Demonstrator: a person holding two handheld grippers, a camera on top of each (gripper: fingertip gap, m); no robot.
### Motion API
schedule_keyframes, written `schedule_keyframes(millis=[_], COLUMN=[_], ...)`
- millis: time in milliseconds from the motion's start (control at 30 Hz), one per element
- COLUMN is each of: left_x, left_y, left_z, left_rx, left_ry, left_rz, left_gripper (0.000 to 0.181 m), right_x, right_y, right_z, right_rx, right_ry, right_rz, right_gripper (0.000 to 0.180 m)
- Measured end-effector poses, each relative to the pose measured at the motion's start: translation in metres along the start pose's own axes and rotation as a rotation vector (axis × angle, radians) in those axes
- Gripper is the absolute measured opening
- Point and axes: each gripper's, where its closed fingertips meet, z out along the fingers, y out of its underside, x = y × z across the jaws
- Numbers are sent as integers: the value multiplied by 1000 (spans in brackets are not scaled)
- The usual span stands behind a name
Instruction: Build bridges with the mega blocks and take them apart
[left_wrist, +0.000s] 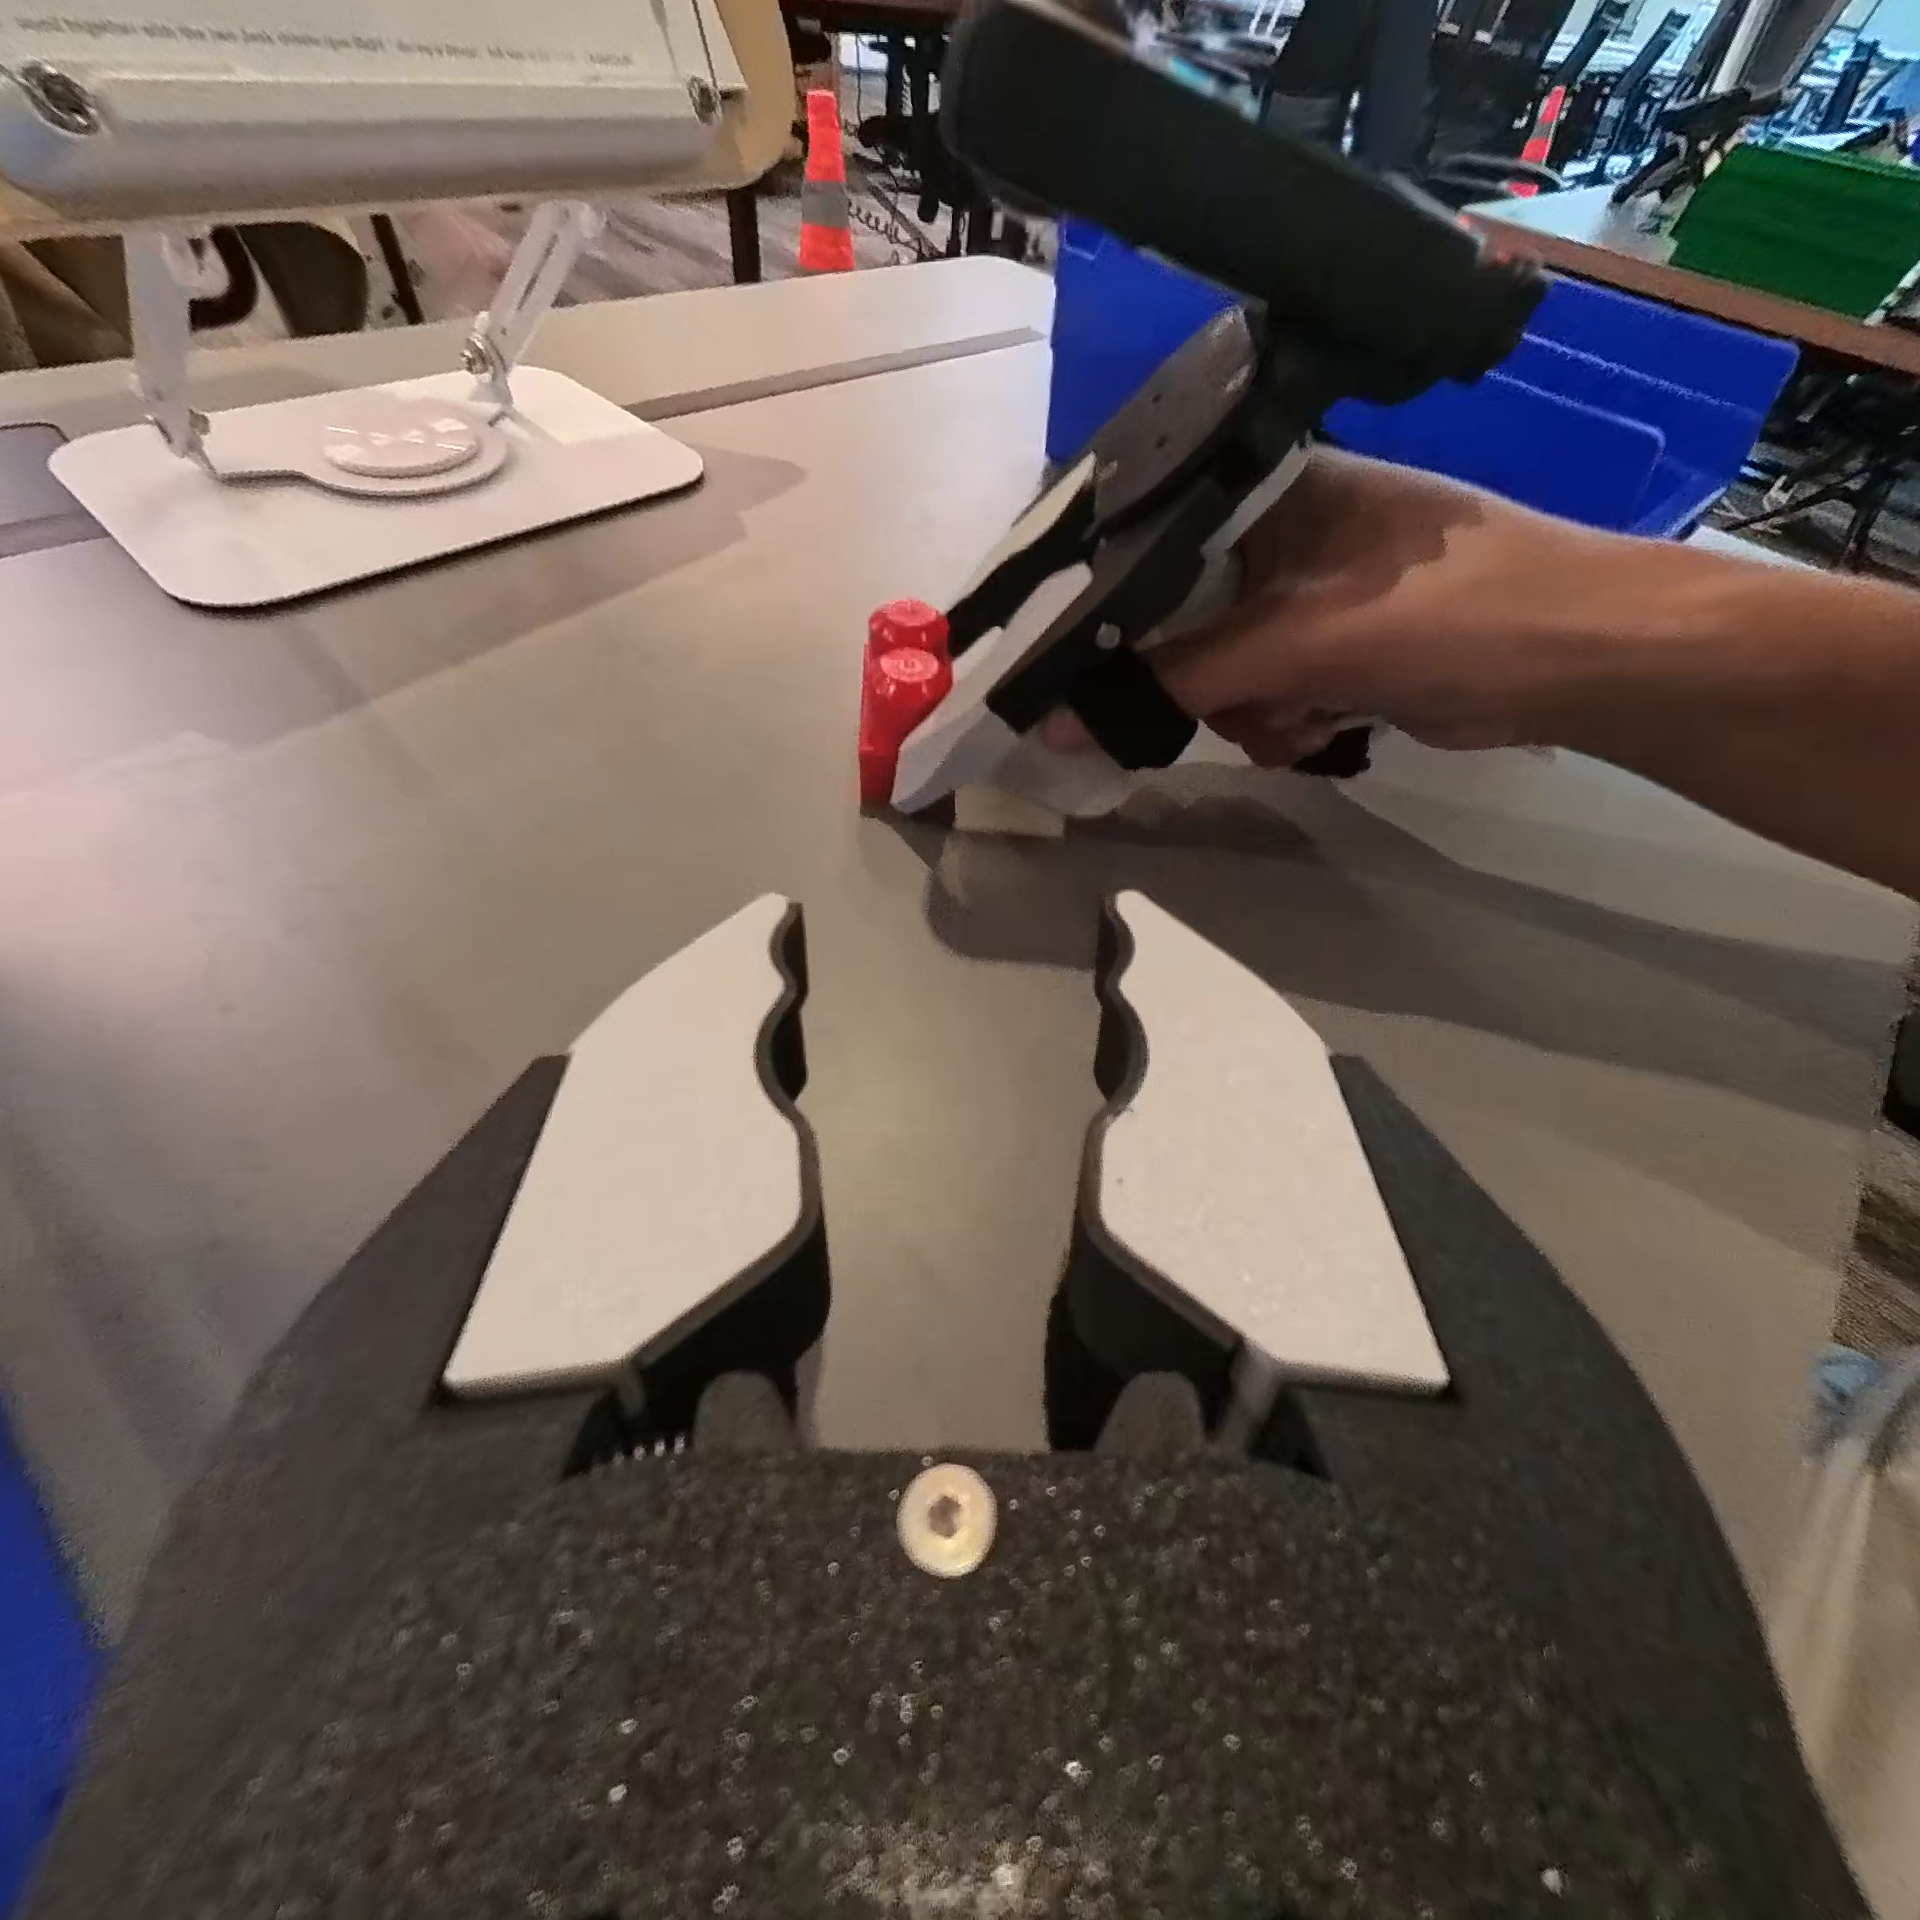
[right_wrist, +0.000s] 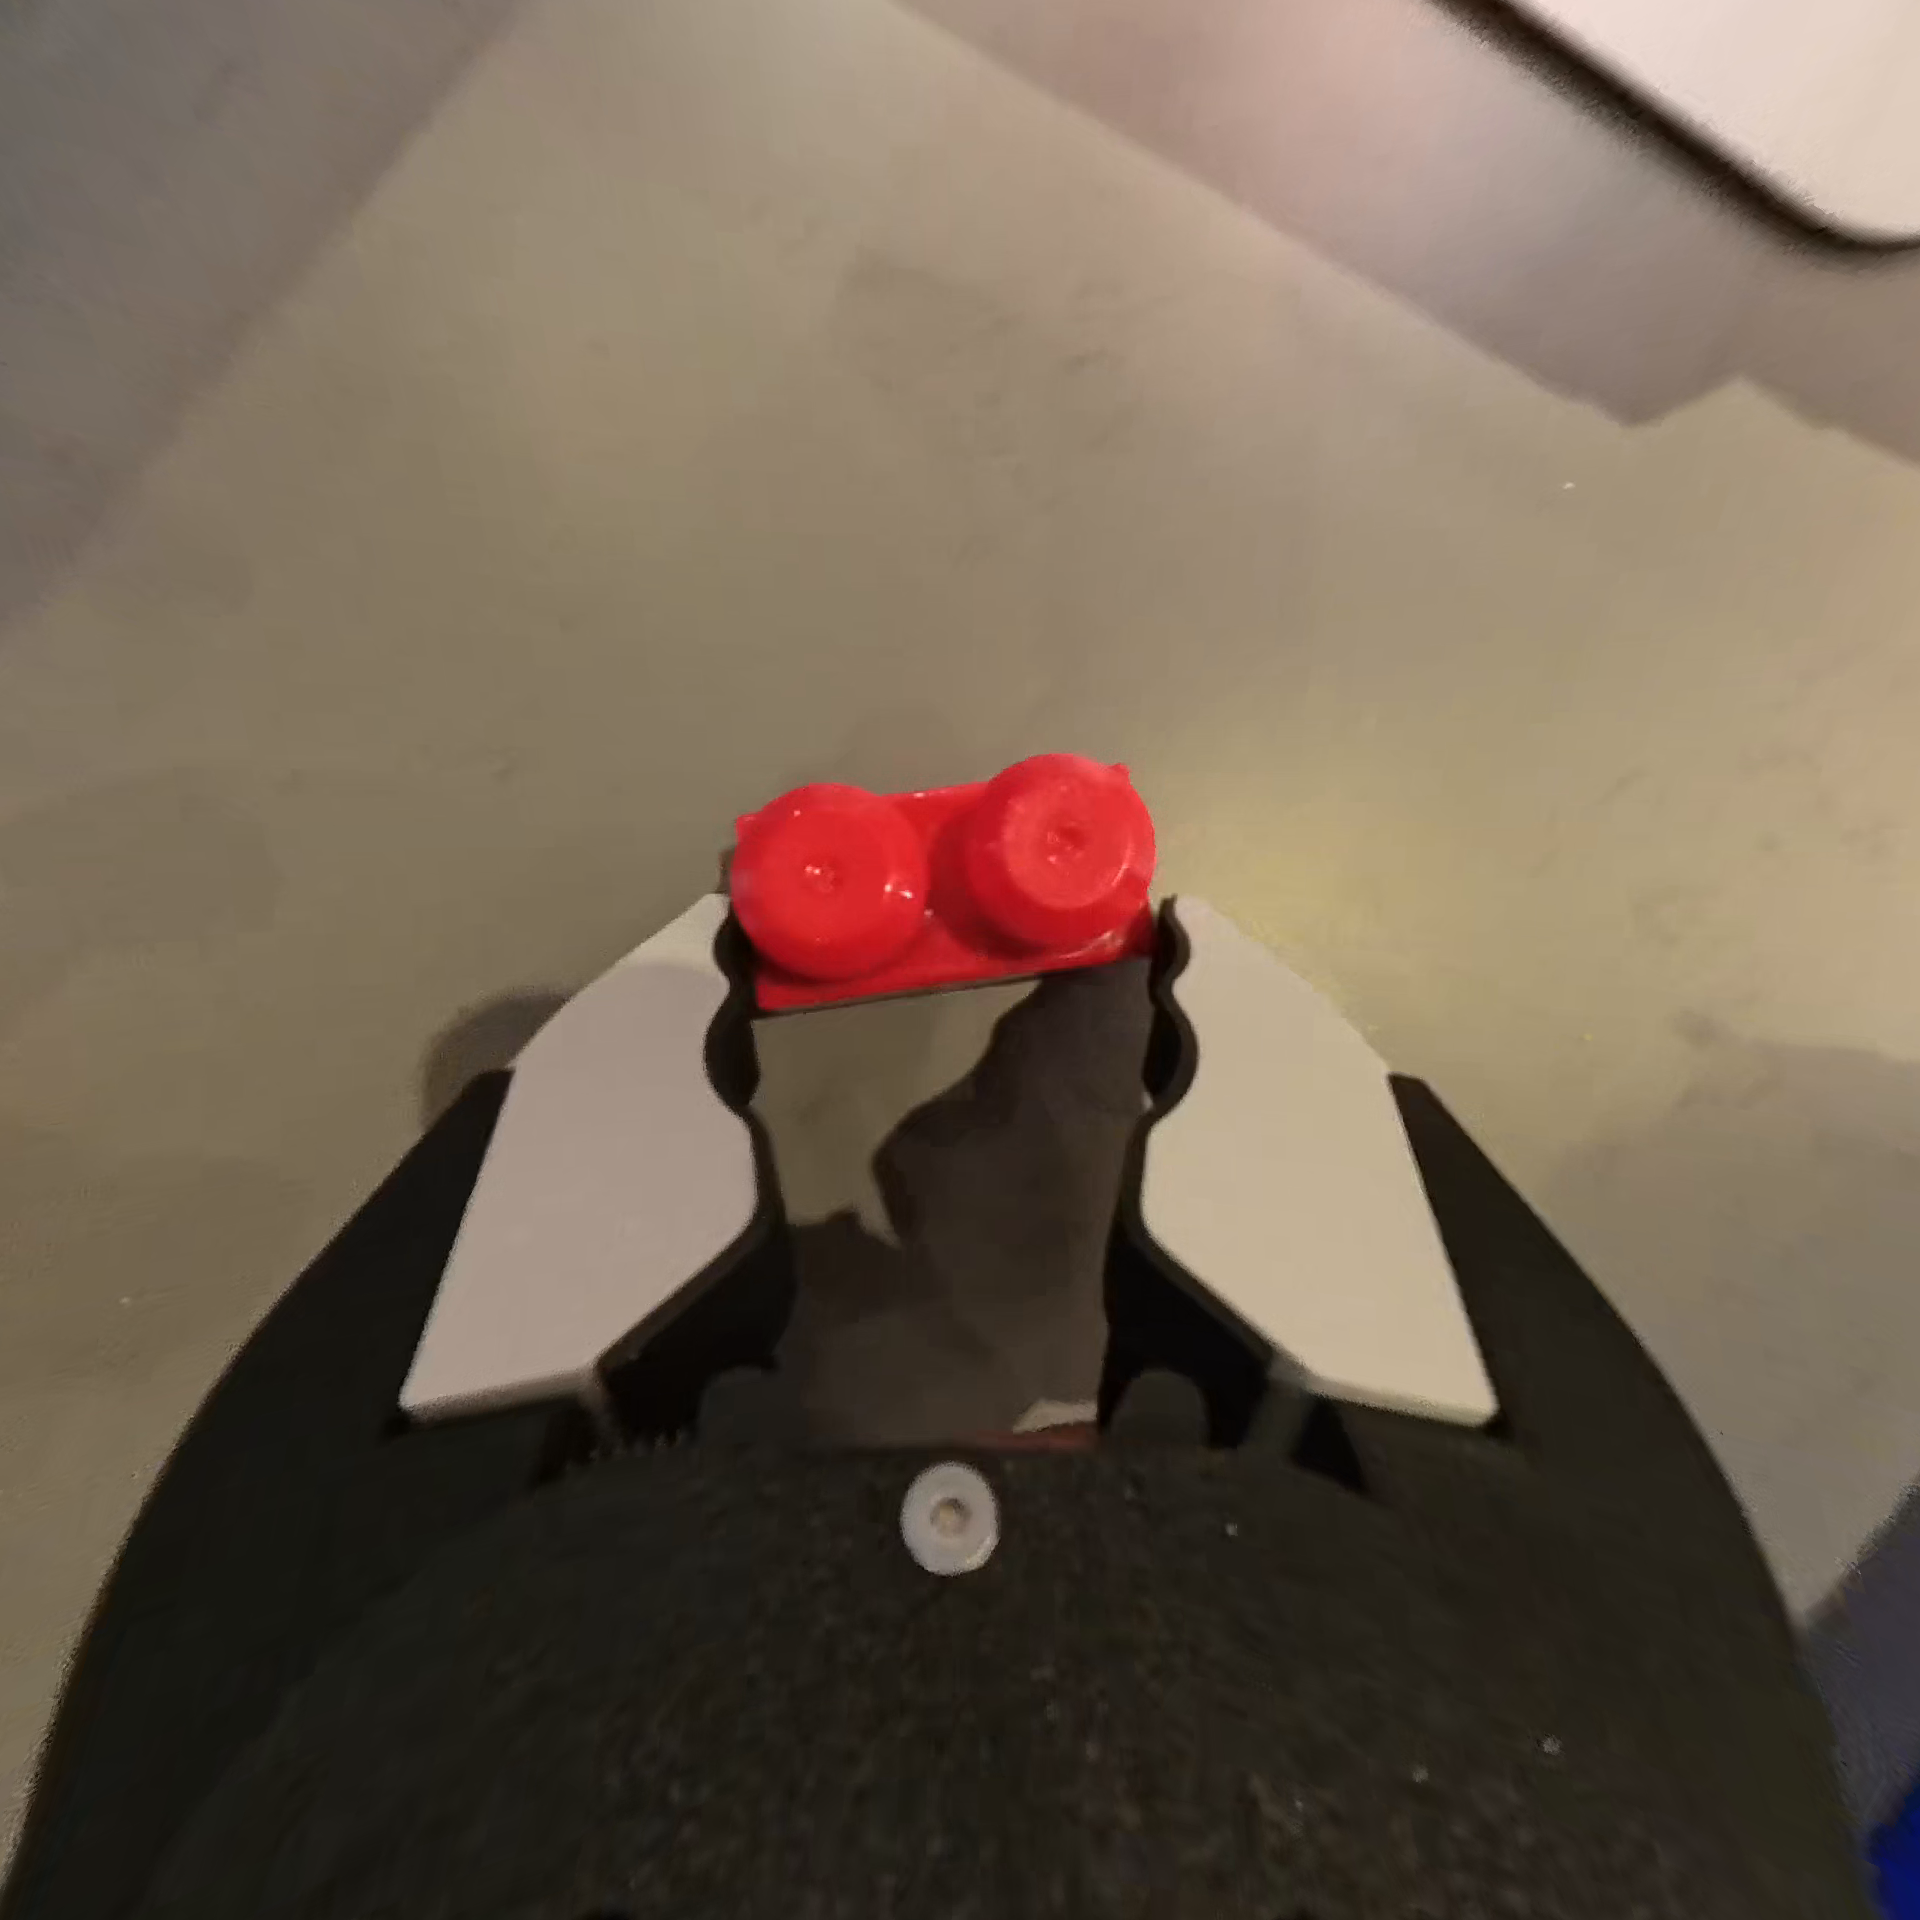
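My right hand-held gripper (right_wrist: 951, 935) pinches the small red two-stud plastic block (right_wrist: 940, 883) by its short ends, upright on the grey tabletop (right_wrist: 1039, 520). It looks light, rigid and smooth, so flat ends suit best. My left hand-held gripper (left_wrist: 951, 914) hangs parted, empty.

A block (left_wrist: 902, 698) stands on the table (left_wrist: 520, 831), ahead of the left gripper (left_wrist: 951, 997), whose fingers are spread over bare tabletop. The right gripper (left_wrist: 940, 748) reaches in from the right and has the block between its fingertips. A stand (left_wrist: 384, 488) sits on the table far left, behind the block. A bin (left_wrist: 1558, 416) lies beyond the table's right edge.
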Motion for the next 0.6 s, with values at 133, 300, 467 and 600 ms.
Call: schedule_keyframes(millis=[133,300,467,600], left_x=[3,2,3,9], left_y=[3,5,8,9], left_z=[2,1,4,8], left_rx=[-12,-21,-46,-57], left_ry=[17,14,10,19], left_rz=[-1,4,15,30], left_gripper=[53,53,53,53], right_x=[-5,12,100,176], right_y=[-17,-35,-19,55], right_z=[-29,-150,-296,-299], right_rx=[124,364,463,189], right_ry=[25,211,481,541], right_rz=[-49,-140,-59,100], right_gripper=[73,73,73,73])
